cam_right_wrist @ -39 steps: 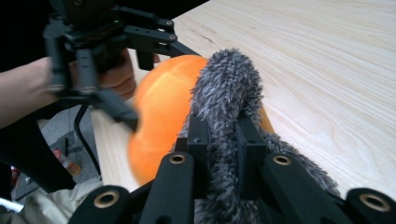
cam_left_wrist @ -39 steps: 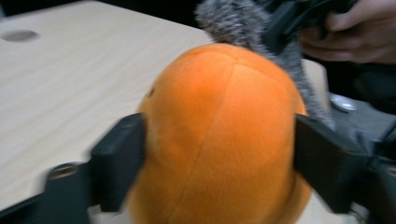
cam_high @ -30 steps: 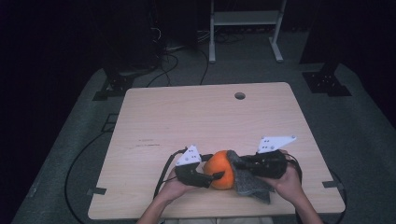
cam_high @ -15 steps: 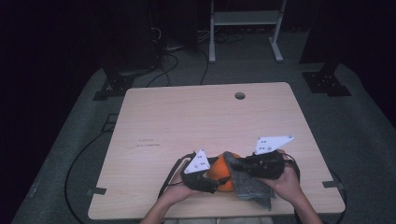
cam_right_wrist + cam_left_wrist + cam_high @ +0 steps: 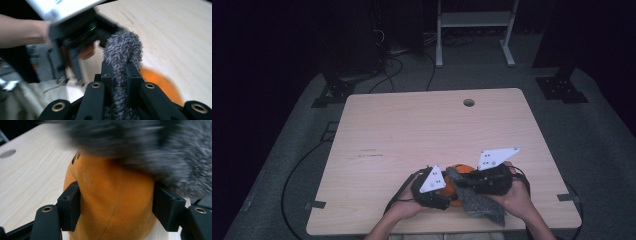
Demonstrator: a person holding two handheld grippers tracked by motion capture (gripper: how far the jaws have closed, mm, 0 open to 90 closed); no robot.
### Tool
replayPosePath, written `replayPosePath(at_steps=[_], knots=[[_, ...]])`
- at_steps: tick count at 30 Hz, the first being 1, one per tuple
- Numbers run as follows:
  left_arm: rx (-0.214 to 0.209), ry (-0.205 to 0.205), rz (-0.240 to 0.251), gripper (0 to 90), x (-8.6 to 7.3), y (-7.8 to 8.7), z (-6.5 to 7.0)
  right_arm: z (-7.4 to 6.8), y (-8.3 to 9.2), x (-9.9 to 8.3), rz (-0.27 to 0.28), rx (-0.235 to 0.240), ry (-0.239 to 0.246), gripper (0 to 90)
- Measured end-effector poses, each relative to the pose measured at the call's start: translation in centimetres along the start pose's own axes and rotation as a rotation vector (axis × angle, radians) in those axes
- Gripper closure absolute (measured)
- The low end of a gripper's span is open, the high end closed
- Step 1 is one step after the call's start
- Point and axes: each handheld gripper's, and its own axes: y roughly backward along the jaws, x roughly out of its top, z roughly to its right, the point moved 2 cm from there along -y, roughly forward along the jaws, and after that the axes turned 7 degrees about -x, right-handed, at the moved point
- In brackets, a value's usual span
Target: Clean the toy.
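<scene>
Wooden desk carries everything near its front edge. Grey fuzzy cloth drapes over the orange plush toy; my right gripper clenches the cloth, while my left gripper, jaws just closing, squeezes the toy's sides.

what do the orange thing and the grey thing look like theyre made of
Orange thing: probably soft plush fabric, matte short nap with a stitched seam down it. Grey thing: likely fluffy fleece or faux fur, its long fuzzy fibres standing out at the edges.
</scene>
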Motion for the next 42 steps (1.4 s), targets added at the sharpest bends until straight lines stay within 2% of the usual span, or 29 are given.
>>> replayPosePath(at_steps=[2,4,6,9,12,14,18,19,20,22,24,25,27,28,29,30,32,34,36,38,40,42], knots=[[0.007,0.021,0.016,32.9,-0.1,0.1,-0.2,0.6,0.2,0.1,0.014,-0.035,-0.017,79.6],[0.009,0.039,0.026,33.4,-0.3,0.2,-0.5,2.0,0.8,-0.3,0.026,-0.068,-0.056,79.5],[0.01,0.049,0.031,33.3,-0.4,0.3,-0.6,3.2,1.6,-1.1,0.025,-0.076,-0.098,79.5],[0.003,0.066,0.039,33.5,-0.5,0.4,-0.9,4.2,2.3,-2.3,0.01,-0.071,-0.122,79.6],[0.01,0.071,0.043,35.0,-0.3,0.4,-0.9,4.7,2.7,-3.2,0.003,-0.026,-0.149,79.6],[0.019,0.061,0.039,35.5,-0.1,0.3,-0.8,4.4,2.6,-3.2,0.027,0.037,-0.162,79.7],[0.072,0.032,0.04,37.3,0.6,0.6,-0.3,1.9,1.3,-1.4,0.044,0.138,-0.067,79.2],[0.091,0.016,0.035,37.4,0.8,0.9,-0.3,1.4,0.8,-0.9,0.041,0.139,-0.046,79.0],[0.116,0.008,0.035,37.6,0.9,1.2,-0.3,1.2,0.5,-0.6,0.042,0.125,-0.034,78.9],[0.163,0.016,0.052,38.2,0.9,2.1,-0.9,1.7,0.3,-0.1,0.077,0.085,-0.059,79.1],[0.211,0.008,0.025,38.4,0.6,2.6,-1.4,2.9,0.2,0.0,0.104,0.019,-0.105,79.3],[0.223,0.005,0.0,38.3,0.3,2.6,-1.7,3.5,-0.1,-0.3,0.098,-0.008,-0.133,79.4],[0.201,0.029,-0.029,37.4,-0.5,2.3,-1.9,4.6,-1.0,-1.2,0.066,-0.035,-0.18,79.3],[0.18,0.041,-0.026,36.0,-0.7,2.2,-1.8,4.9,-1.6,-1.8,0.047,-0.026,-0.191,79.3],[0.159,0.03,-0.042,33.3,-0.7,2.2,-1.7,5.0,-1.9,-2.3,0.039,-0.01,-0.202,79.2],[0.142,0.029,-0.034,29.8,-0.6,2.3,-1.7,5.0,-1.9,-2.7,0.037,0.006,-0.214,79.2],[0.077,0.078,0.013,26.2,-0.3,2.8,-2.1,4.9,-1.6,-3.1,0.01,0.009,-0.2,79.2],[0.037,0.122,-0.012,23.1,-0.5,2.9,-2.6,4.7,-1.3,-3.7,-0.015,0.035,-0.191,79.2],[0.026,0.105,-0.029,26.2,-0.9,2.4,-2.3,4.1,-1.2,-3.7,-0.018,0.083,-0.173,79.1],[0.02,0.081,-0.049,30.1,-1.1,2.1,-1.9,3.2,-1.3,-3.0,0.0,0.106,-0.13,79.0],[0.025,0.081,-0.057,31.7,-1.2,2.2,-2.0,2.8,-1.5,-2.3,0.002,0.057,-0.112,79.1],[0.011,0.087,-0.057,33.3,-1.4,2.5,-2.2,3.4,-1.5,-2.2,0.021,0.012,-0.137,78.8]])
